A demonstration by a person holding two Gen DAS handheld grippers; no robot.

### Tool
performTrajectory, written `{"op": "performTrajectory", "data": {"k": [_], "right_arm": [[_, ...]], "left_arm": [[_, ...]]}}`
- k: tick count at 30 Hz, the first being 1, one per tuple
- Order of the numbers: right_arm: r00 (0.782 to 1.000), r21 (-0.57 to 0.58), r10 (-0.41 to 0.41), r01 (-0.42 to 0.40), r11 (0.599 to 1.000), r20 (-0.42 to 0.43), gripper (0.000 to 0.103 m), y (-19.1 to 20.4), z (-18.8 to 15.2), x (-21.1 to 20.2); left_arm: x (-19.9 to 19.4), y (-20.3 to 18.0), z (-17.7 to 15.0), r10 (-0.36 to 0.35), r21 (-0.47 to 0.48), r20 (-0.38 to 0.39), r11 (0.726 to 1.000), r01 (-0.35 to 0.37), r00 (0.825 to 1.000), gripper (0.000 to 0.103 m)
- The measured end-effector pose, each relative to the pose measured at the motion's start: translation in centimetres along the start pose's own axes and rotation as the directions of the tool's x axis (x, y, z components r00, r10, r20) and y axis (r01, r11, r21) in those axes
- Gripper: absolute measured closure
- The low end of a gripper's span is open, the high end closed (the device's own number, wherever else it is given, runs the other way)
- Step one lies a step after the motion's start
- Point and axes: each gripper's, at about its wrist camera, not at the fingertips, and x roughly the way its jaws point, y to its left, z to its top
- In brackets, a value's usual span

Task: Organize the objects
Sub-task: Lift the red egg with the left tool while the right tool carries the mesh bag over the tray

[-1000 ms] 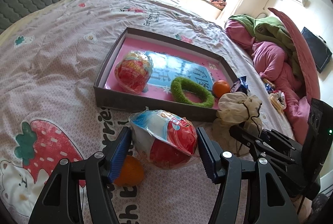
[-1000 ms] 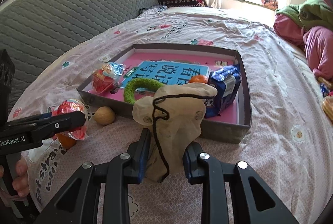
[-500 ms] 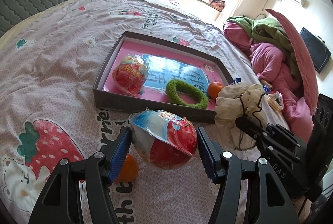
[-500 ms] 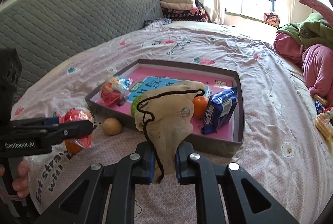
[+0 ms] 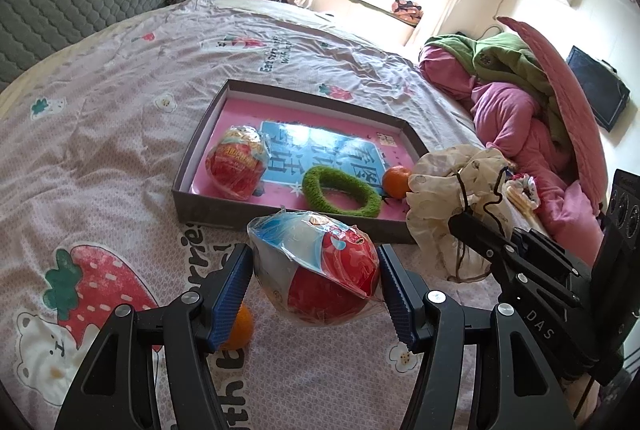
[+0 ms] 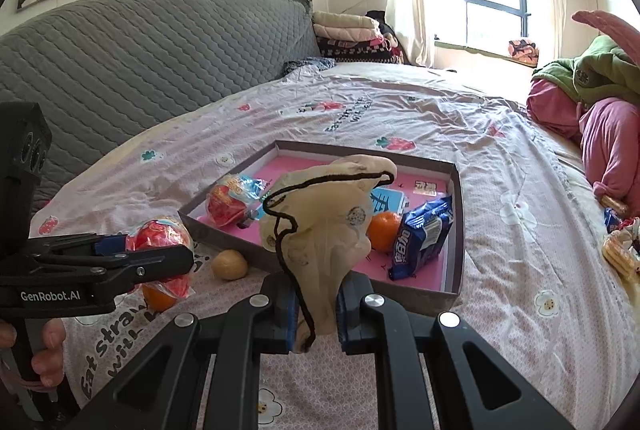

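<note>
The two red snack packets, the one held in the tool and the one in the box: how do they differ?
The held packet hangs above the bedspread between the left gripper pads; the boxed packet lies inside the grey box on its pink floor. The held packet shows a blue-and-white top over red; the boxed packet looks mostly red with orange print. Both are roundish, shiny and wrapped in clear plastic.
</note>
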Motion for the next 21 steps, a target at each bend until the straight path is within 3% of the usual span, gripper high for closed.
{"op": "performTrajectory", "data": {"k": [21], "right_arm": [[0.997,-0.023,0.011,-0.009,1.000,0.073,0.088,0.3,0.7,-2.1]], "left_arm": [[-2.1,-3.6,1.4,0.044,0.110,0.079,0.993,-0.053,0.996,0.038]]}}
